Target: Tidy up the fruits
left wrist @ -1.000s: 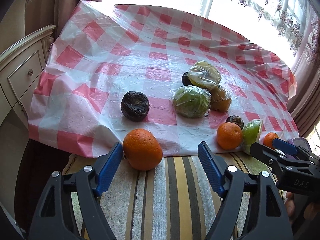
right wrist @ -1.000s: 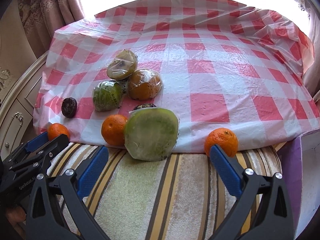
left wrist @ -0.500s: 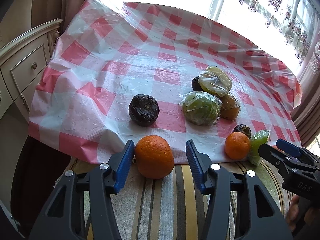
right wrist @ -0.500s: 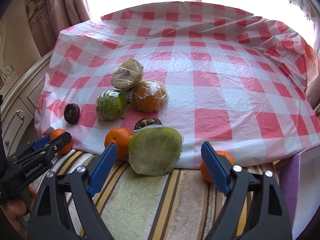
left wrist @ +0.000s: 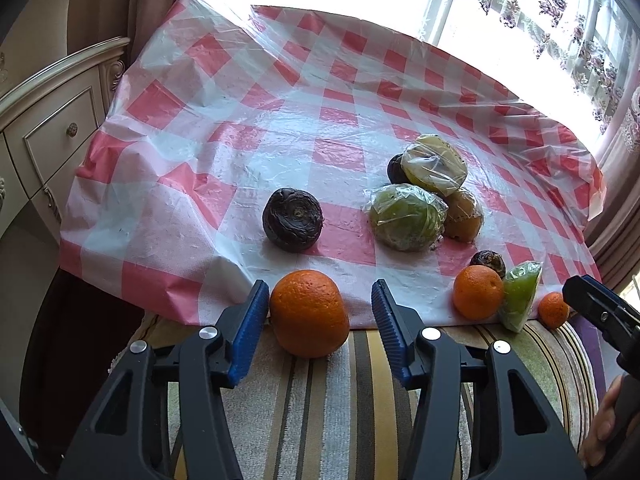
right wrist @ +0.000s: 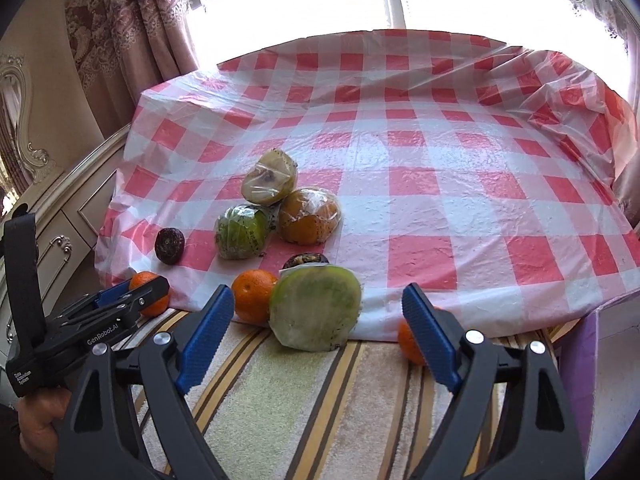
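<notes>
My left gripper is open around a large orange on the striped towel; the left pad touches it, the right stands apart. My right gripper is open, with a wrapped green melon half between its fingers, untouched. A second orange lies left of the melon half, a small orange partly hidden behind the right finger. A dark wrinkled fruit and a pile of wrapped fruits lie on the checked cloth.
The red-and-white checked plastic cloth covers the table up to the window. A cream drawer cabinet stands at the left. A purple box edge is at the right. Another small dark fruit sits behind the melon half.
My left gripper has moved forward and narrowed around the large orange. My right gripper has narrowed and moved nearer to the melon half, now covering part of the small orange.
</notes>
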A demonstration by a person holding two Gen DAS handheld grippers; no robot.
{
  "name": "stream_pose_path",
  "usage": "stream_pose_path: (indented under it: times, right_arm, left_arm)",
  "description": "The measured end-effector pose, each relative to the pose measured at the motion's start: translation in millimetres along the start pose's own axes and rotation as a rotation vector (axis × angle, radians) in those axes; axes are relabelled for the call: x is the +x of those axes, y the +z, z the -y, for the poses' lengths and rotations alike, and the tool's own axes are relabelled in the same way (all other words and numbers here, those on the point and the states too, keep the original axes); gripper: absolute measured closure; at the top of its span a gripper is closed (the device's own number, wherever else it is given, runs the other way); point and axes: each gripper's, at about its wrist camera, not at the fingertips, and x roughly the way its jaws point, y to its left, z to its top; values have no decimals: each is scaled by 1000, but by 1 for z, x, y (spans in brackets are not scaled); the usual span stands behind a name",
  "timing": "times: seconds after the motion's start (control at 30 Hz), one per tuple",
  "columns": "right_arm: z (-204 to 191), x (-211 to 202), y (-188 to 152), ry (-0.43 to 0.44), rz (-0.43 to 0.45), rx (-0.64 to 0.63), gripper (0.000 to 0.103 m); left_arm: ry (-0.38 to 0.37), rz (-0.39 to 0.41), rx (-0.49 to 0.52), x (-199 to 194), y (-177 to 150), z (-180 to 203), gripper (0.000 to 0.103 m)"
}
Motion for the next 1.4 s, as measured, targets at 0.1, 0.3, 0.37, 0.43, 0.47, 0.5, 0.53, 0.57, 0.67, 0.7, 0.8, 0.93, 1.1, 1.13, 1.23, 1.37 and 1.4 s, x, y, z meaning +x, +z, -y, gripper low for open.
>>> stream_pose_path:
  times: [0.1, 0.3, 0.37, 0.43, 0.47, 0.5, 0.53, 0.57, 0.67, 0.7, 0.8, 0.93, 1.1, 1.13, 1.23, 1.37, 1.4]
  right_arm:
    - [15, -1, 1, -88, -33, 17, 19]
    - [32, 25, -10, -137, -152, 41, 42]
    - [32, 28, -11, -144, -158, 38, 43]
    - [32, 30, -12, -149, -160, 36, 43]
    - [31, 31, -12, -153, -163, 37, 42]
    - [32, 32, -12, -155, -167, 39, 42]
    - [32, 33, -13, -157, -169, 41, 42]
    - [33, 33, -13, -157, -171, 43, 42]
    - [35, 35, -13, -155, -171, 54, 43]
    - [37, 35, -13, -156, -169, 58, 47]
    - [44, 37, -14, -162, -179, 93, 61]
    - [52, 37, -17, -149, -175, 120, 66]
    - [53, 28, -18, -134, -149, 127, 68]
    - [53, 25, -18, -134, -143, 127, 68]
    - [57, 15, -19, -130, -122, 133, 68]
    - [65, -5, -18, -132, -85, 138, 68]
    - [69, -10, -18, -136, -78, 142, 68]
  left_arm:
    - [3, 7, -6, -2, 0, -1, 52]
    - [10, 6, -21, -4, -2, -5, 59]
    - [15, 4, -35, -3, -2, -6, 62]
    - [22, -10, -36, -1, -2, -6, 62]
    - [25, -13, -45, 0, -2, -7, 62]
    - [25, -19, -58, 0, -3, -9, 62]
    - [25, -23, -68, 1, -3, -11, 62]
    - [27, -28, -71, 1, -4, -11, 62]
    - [33, -26, -64, 0, -6, -8, 64]
    - [35, -24, -62, -1, -6, -8, 64]
    - [35, -17, -53, -3, -7, -5, 65]
    - [30, 4, -36, -9, -8, 0, 65]
    - [33, 45, 1, -22, -8, 7, 65]
    - [33, 52, 12, -24, -8, 9, 65]
    - [28, 67, 33, -29, -8, 16, 65]
    - [9, 104, 76, -41, -7, 31, 65]
    - [1, 113, 96, -43, -7, 37, 65]
